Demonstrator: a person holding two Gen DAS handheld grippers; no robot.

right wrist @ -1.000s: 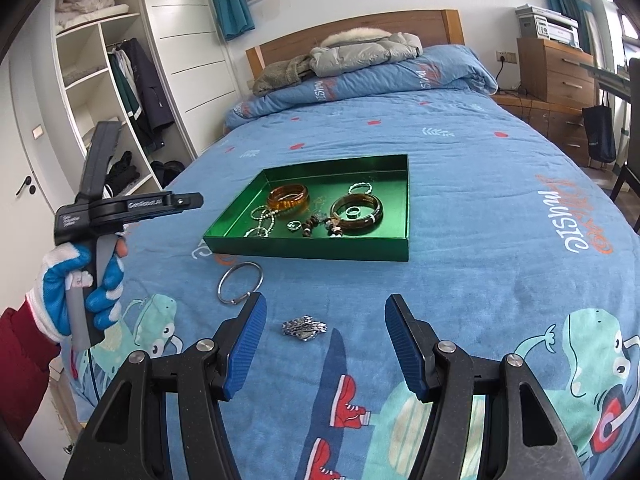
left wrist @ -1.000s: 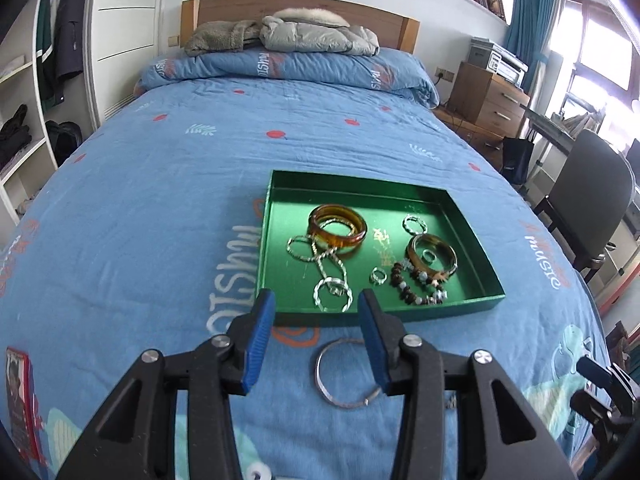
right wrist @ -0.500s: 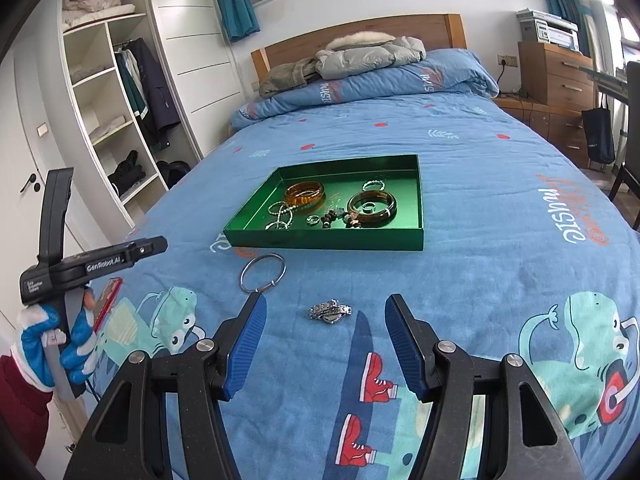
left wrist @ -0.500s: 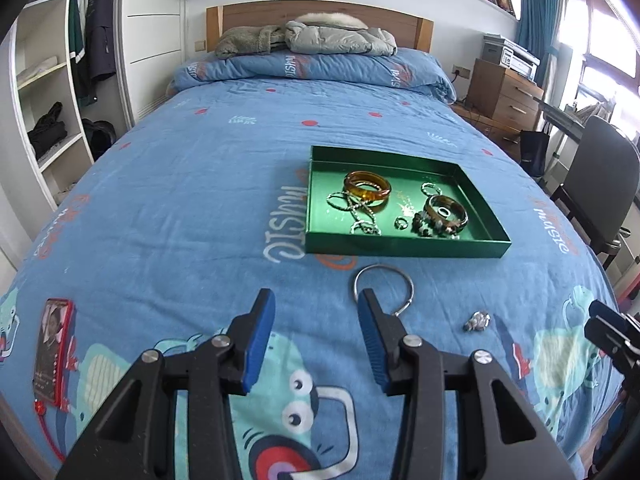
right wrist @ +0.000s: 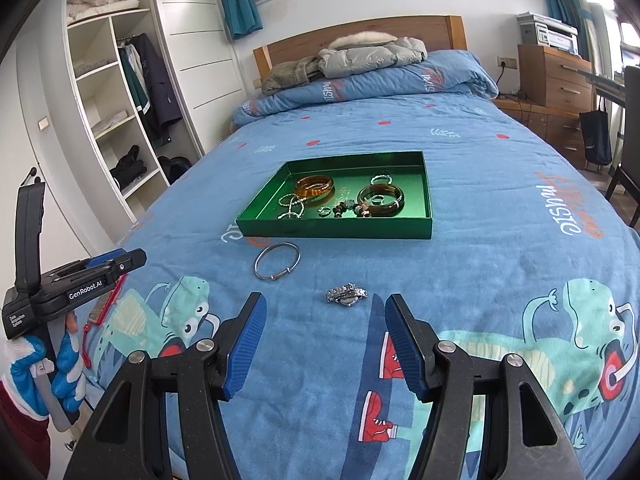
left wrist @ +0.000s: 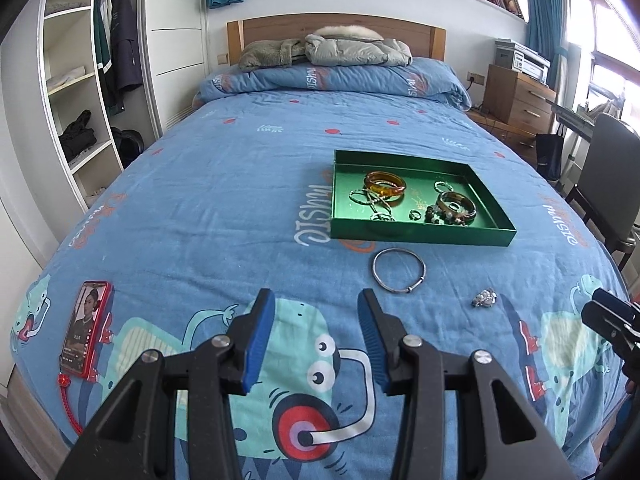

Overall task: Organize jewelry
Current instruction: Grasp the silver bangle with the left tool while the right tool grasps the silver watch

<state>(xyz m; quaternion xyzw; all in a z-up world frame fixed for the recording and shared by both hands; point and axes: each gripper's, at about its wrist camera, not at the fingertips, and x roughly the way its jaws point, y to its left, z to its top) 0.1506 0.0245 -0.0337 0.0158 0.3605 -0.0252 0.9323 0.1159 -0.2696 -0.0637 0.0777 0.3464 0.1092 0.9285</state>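
Note:
A green tray (left wrist: 420, 235) (right wrist: 336, 228) lies on the blue bedspread and holds amber bangles, silver chains, rings and beads. In front of it on the cover lie a silver bangle (left wrist: 399, 275) (right wrist: 277, 261) and a small silver brooch-like piece (left wrist: 484, 298) (right wrist: 346, 295). My left gripper (left wrist: 316, 308) stands open and empty, well short of the bangle and to its left. My right gripper (right wrist: 322, 310) is open too, with the silver piece just beyond its fingertips. The left gripper (right wrist: 120, 261) also shows at the left edge of the right wrist view, held by a gloved hand.
A red phone (left wrist: 85, 330) with a red cord lies on the bedspread near the left edge. A folded duvet (left wrist: 332, 78) and jackets sit at the headboard. An open wardrobe stands left of the bed; a wooden dresser (left wrist: 516, 98) and a dark chair (left wrist: 608, 184) stand right.
My left gripper has pulled back from the tray, past the silver bangle, towards the bed's near edge. The right gripper has drawn back a little. Both stay open; the jewelry has not moved.

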